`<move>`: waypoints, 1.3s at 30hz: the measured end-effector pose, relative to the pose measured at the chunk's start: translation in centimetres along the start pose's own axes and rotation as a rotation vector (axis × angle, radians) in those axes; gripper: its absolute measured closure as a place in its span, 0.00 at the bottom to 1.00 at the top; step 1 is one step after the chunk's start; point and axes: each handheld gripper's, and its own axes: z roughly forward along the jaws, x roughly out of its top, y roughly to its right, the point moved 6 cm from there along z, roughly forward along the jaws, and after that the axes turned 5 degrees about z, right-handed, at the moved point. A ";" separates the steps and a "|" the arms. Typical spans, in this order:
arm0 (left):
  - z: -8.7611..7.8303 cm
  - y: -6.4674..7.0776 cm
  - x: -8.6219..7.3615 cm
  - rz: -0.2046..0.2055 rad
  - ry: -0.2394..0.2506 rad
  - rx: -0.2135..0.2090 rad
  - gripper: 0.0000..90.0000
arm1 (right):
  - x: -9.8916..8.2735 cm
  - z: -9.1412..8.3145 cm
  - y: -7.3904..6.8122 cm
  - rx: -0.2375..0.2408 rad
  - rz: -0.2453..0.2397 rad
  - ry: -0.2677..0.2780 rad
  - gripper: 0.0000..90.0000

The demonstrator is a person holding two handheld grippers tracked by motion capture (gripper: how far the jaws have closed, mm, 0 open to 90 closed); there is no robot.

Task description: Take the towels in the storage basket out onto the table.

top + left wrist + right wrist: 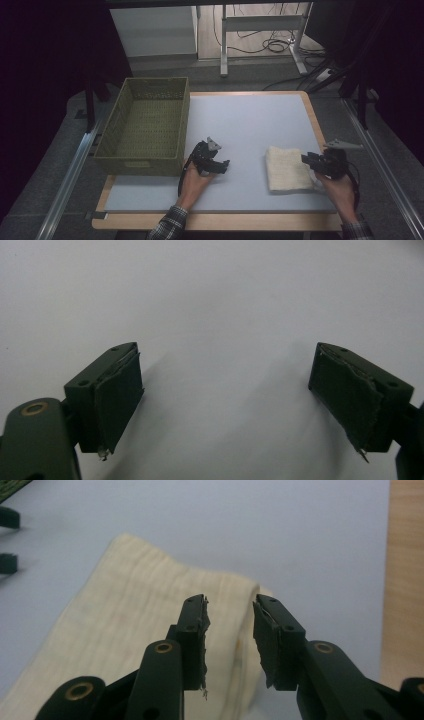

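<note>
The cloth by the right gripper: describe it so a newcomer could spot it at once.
Start from the pale mat that covers the wooden table. On its near right part lies the folded cloth, just in front of the right gripper. It is cream, soft and flat, unlike the tall green woven basket at the left.

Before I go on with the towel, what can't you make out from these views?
- Folded towel: its near end is cut off by the bottom edge and hidden behind the right gripper in the right gripper view.
- Basket: near inner wall hidden by its own rim, high view.
- Left gripper: bare mat ahead, so its distance from the towel is unreadable there.
</note>
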 end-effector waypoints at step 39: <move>2.4 4.7 9.7 0.072 0.069 -0.166 0.16 | -2.4 -1.8 0.8 -0.019 -0.025 -0.017 0.71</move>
